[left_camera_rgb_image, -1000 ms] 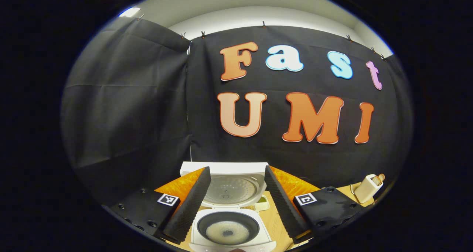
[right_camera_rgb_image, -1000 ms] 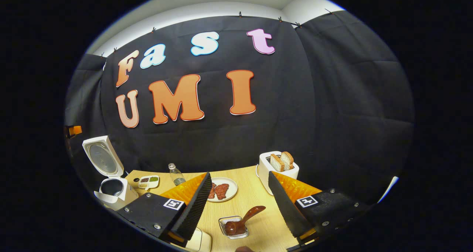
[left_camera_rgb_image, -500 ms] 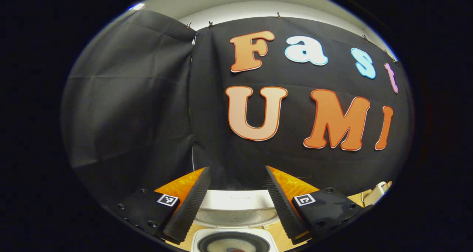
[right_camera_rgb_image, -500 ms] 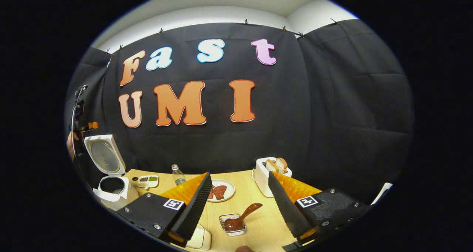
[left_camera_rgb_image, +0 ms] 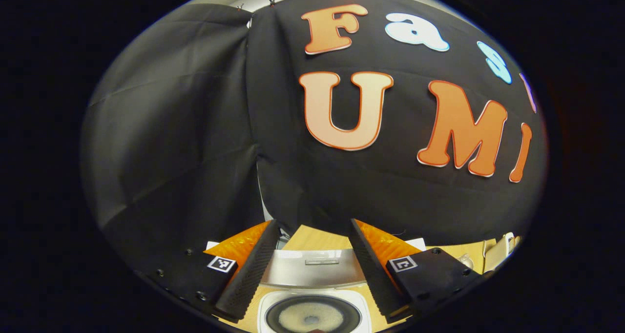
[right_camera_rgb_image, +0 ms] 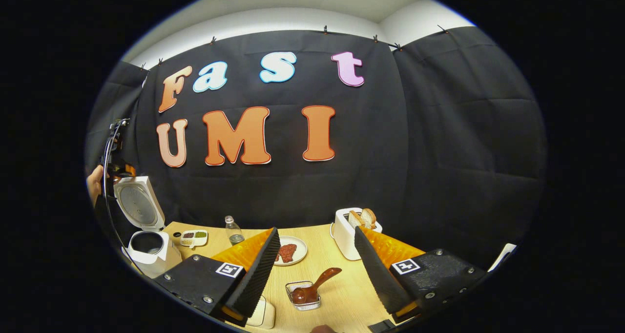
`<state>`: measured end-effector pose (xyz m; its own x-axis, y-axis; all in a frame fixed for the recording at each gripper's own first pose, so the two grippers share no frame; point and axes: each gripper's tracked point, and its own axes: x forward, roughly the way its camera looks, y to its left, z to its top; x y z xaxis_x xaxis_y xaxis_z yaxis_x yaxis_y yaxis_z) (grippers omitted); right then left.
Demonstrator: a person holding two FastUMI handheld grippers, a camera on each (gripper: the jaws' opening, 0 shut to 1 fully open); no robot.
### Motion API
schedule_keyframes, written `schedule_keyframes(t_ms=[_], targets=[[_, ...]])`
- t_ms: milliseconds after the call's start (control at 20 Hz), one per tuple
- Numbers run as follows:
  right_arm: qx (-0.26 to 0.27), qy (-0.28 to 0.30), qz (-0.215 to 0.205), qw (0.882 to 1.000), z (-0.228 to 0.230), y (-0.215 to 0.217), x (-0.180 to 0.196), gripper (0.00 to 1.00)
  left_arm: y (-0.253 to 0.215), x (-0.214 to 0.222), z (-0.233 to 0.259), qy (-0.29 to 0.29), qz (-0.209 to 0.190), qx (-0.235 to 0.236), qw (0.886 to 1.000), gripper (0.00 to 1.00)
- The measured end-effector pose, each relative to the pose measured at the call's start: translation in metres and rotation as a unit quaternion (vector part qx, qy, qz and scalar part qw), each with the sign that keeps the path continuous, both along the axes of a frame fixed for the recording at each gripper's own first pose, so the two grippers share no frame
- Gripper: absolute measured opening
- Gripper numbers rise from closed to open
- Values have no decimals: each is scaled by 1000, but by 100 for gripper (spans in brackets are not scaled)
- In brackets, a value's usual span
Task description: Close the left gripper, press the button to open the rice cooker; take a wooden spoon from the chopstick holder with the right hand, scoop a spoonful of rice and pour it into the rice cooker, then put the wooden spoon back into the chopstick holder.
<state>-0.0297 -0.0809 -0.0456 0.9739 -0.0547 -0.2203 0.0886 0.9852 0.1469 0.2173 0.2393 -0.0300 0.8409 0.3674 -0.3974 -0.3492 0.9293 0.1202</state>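
Observation:
The white rice cooker (right_camera_rgb_image: 146,249) stands at the table's left end with its lid (right_camera_rgb_image: 139,206) raised. In the left gripper view I look down on the lid's top edge (left_camera_rgb_image: 312,269) and on the dark pot (left_camera_rgb_image: 312,316) with pale rice in its bottom. My left gripper (left_camera_rgb_image: 312,223) is open and hovers just above that edge; in the right gripper view the left gripper (right_camera_rgb_image: 114,166) and a hand sit at the lid's top. The wooden spoon (right_camera_rgb_image: 315,286) rests in the wire chopstick holder (right_camera_rgb_image: 303,300), handle up to the right. My right gripper (right_camera_rgb_image: 316,230) is open above it, holding nothing.
On the wooden table (right_camera_rgb_image: 342,294) stand a white toaster (right_camera_rgb_image: 349,230) with bread slices, a plate (right_camera_rgb_image: 289,250) of meat, a small clear bottle (right_camera_rgb_image: 234,230) and a divided condiment dish (right_camera_rgb_image: 194,238). A white object (right_camera_rgb_image: 261,313) lies by my right gripper's left finger.
My left gripper has risen and moved forward from in front of the open cooker to above the raised lid's top edge. The right gripper drew back slightly; the spoon stays in its holder.

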Motion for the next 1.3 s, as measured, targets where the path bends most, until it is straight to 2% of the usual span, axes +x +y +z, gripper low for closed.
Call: schedule_keyframes(t_ms=[250, 400, 600, 750, 850, 1150, 1300], targets=[[16, 5, 25, 1000, -7, 15, 11, 95, -7, -10, -1, 50, -1, -4, 999, 98], [14, 8, 40, 999, -13, 23, 13, 95, -17, -30, -9, 64, 8, -28, 998, 99], [25, 11, 52, 998, -19, 27, 18, 95, -35, -60, -33, 119, 9, -58, 991, 99], [42, 6, 63, 997, -18, 33, 25, 95, -63, -92, -82, 222, 6, -104, 969, 99], [53, -1, 74, 996, -13, 41, 28, 95, -71, -109, -106, 264, 15, -100, 959, 100], [46, 2, 102, 994, -19, 59, 33, 95, -76, -158, -170, 330, 29, -126, 935, 100], [44, 9, 115, 992, -21, 69, 34, 95, -78, -181, -204, 353, 48, -139, 924, 99]])
